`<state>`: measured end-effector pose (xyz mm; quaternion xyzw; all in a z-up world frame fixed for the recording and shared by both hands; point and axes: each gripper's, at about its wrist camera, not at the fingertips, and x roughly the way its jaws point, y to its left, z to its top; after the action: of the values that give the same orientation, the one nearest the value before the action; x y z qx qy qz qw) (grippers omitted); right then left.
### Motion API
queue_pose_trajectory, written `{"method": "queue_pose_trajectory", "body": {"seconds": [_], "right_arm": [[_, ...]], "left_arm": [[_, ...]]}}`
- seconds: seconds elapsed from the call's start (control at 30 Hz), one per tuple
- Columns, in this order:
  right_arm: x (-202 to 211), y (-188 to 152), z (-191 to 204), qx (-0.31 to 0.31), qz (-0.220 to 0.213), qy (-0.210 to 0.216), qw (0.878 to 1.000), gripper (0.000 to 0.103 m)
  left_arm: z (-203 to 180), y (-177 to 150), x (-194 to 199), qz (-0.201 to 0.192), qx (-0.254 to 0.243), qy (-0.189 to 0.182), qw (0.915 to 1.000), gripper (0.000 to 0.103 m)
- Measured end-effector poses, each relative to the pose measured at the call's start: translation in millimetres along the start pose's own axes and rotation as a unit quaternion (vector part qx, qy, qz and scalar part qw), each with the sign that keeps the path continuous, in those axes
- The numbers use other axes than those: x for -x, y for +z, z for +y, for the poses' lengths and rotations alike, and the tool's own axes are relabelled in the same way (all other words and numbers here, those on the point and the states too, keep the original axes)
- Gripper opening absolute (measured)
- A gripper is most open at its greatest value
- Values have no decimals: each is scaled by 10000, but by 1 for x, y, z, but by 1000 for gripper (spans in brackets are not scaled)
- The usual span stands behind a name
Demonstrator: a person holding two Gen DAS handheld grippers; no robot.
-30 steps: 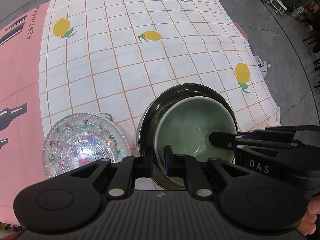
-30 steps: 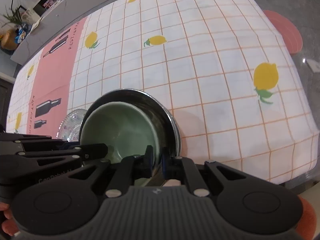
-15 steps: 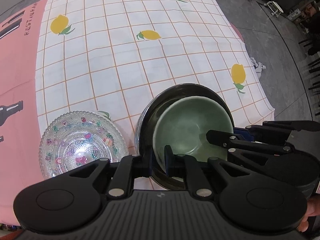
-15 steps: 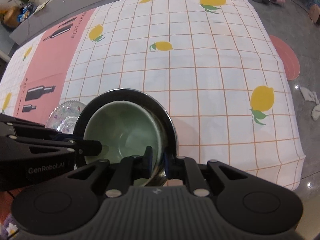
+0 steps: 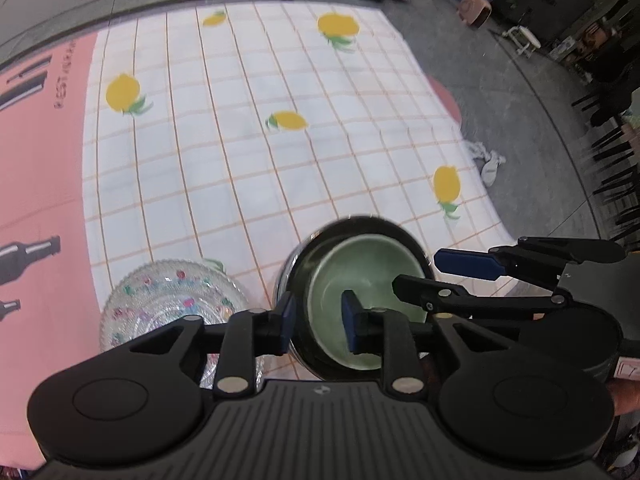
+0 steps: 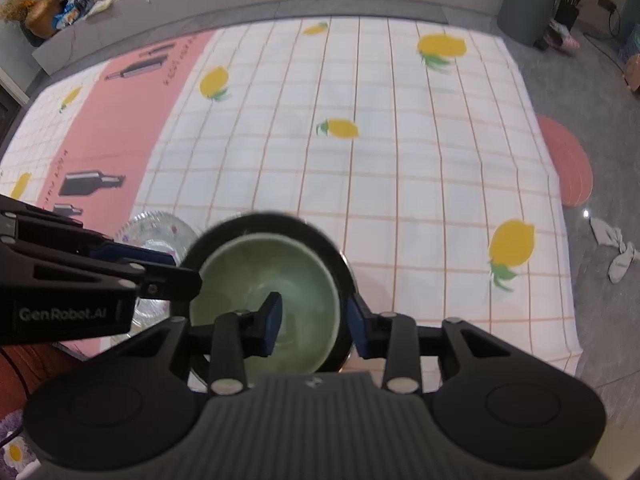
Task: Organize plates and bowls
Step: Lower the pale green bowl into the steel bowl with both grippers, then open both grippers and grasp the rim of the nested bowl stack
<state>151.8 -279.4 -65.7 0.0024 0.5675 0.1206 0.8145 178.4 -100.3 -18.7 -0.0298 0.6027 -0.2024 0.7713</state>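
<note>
Left wrist view: one smooth green ceramic bowl (image 5: 360, 280) nested in one steel bowl (image 5: 298, 266), beside one beaded glass bowl (image 5: 168, 300) on the table (image 5: 240, 160); both hand-held grippers, left (image 5: 316, 322) and right (image 6: 314, 328), are opening, rims between unclamped pads

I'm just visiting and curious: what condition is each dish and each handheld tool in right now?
Pale green ceramic bowl: upright, nested inside the steel bowl.
Shiny steel bowl: upright on the tablecloth.
Patterned clear glass bowl: upright, beside the steel bowl.
Left gripper: fingers opening, straddling both rims.
Right gripper: fingers opening, straddling both rims.
</note>
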Motion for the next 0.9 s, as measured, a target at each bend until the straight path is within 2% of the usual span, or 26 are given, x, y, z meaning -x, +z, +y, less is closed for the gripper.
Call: {"method": "queue_pose_trajectory", "body": {"seconds": [0.1, 0.23, 0.33, 0.43, 0.57, 0.67, 0.8, 0.9], "right_arm": [[11, 1, -2, -78, -132, 94, 9998, 43], [23, -2, -9, -200, -273, 195, 9992, 54], [28, -7, -19, -409, -381, 292, 9980, 65], [27, -15, -31, -718, -431, 345, 9959, 67], [17, -29, -45, -1204, -405, 493, 9907, 68], [7, -41, -48, -1521, -424, 641, 9854, 68], [-11, -54, -52, -2073, -403, 918, 9731, 69], [-25, -63, -54, -2455, -376, 1065, 9628, 69]], "left_arm": [[1, 0, 11, -180, -266, -273, 9991, 45], [9, -6, 22, -467, -351, -564, 9967, 58], [19, -11, 27, -734, -373, -558, 9950, 72], [29, -19, 26, -923, -414, -444, 9939, 85], [41, -32, 13, -952, -277, -485, 9939, 86], [52, -41, 1, -1054, 161, -684, 9919, 86], [67, -53, -16, -1207, 909, -982, 9836, 86], [72, -61, -29, -1247, 1265, -1091, 9780, 86]]}}
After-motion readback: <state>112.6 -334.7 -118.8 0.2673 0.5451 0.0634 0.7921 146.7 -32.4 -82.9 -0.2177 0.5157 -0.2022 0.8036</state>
